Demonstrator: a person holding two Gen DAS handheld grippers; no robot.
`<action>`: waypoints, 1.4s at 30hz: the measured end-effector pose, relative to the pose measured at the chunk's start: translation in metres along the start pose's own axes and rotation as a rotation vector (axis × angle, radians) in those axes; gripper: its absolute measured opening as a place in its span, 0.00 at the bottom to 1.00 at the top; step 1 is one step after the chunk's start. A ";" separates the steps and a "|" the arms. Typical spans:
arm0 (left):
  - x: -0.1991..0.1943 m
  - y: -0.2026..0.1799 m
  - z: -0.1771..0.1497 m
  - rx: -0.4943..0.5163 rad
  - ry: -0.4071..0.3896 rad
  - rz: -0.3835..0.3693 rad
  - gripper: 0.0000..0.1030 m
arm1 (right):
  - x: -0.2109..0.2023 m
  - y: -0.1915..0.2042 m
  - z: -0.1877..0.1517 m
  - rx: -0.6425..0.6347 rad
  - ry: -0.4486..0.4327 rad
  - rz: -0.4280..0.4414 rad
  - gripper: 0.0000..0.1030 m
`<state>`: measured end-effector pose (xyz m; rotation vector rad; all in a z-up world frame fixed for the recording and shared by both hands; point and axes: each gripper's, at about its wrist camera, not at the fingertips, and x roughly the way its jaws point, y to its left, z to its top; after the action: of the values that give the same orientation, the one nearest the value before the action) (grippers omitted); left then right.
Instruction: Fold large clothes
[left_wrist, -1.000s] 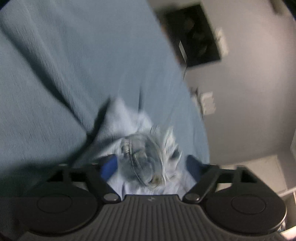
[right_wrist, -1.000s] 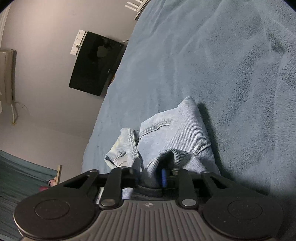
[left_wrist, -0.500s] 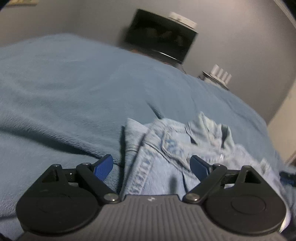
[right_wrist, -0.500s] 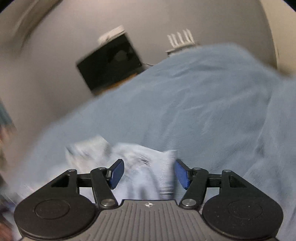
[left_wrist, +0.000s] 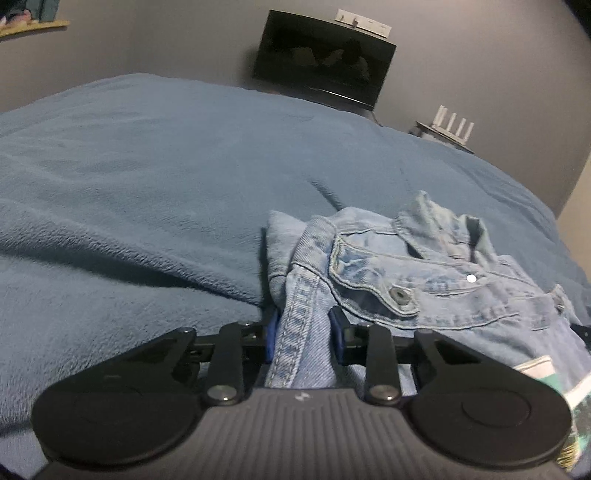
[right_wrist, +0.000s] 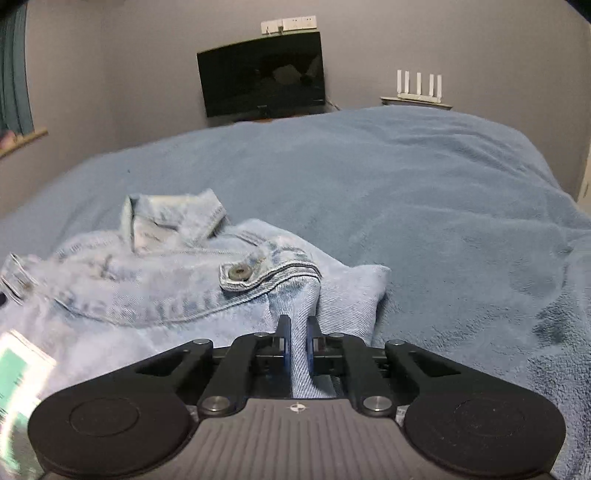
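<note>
**Both grippers clamped on the denim jacket**

Down at the left gripper (left_wrist: 302, 338), the two blue fingers (left_wrist: 272, 338) are pinched onto a stitched fold of the denim jacket (left_wrist: 424, 269), the seam running straight up between them. Over at the right gripper (right_wrist: 296, 343), the fingers (right_wrist: 283, 341) are drawn in tight, just a narrow ridge of denim squeezed between the pads.

Beyond the left fingertips and off to their right, the jacket lies bunched, chest pocket flap and metal button (left_wrist: 398, 294) facing up, collar rumpled just past it. Ahead of the right fingers and to their left sits another buttoned flap (right_wrist: 239, 273), with the collar further out.

Under it all, the blue blanket (left_wrist: 166, 192) spreads across the bed. Far past the fingertips, a dark screen (right_wrist: 262, 79) stands at the wall, a white router (right_wrist: 417, 86) to its right.
</note>
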<state>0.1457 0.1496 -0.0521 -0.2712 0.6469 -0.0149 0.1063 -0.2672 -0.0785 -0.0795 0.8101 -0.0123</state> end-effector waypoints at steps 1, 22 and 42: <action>0.000 -0.001 -0.001 -0.004 -0.006 0.008 0.27 | 0.002 0.004 -0.005 -0.014 -0.002 -0.029 0.11; -0.102 -0.077 -0.058 0.317 -0.107 0.023 0.77 | -0.123 0.083 -0.070 -0.229 -0.185 -0.017 0.64; -0.066 -0.097 -0.090 0.411 -0.018 -0.031 0.88 | -0.076 0.092 -0.069 -0.088 -0.111 0.048 0.63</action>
<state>0.0457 0.0404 -0.0568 0.1155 0.6066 -0.1729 0.0023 -0.1766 -0.0783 -0.1431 0.7014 0.0727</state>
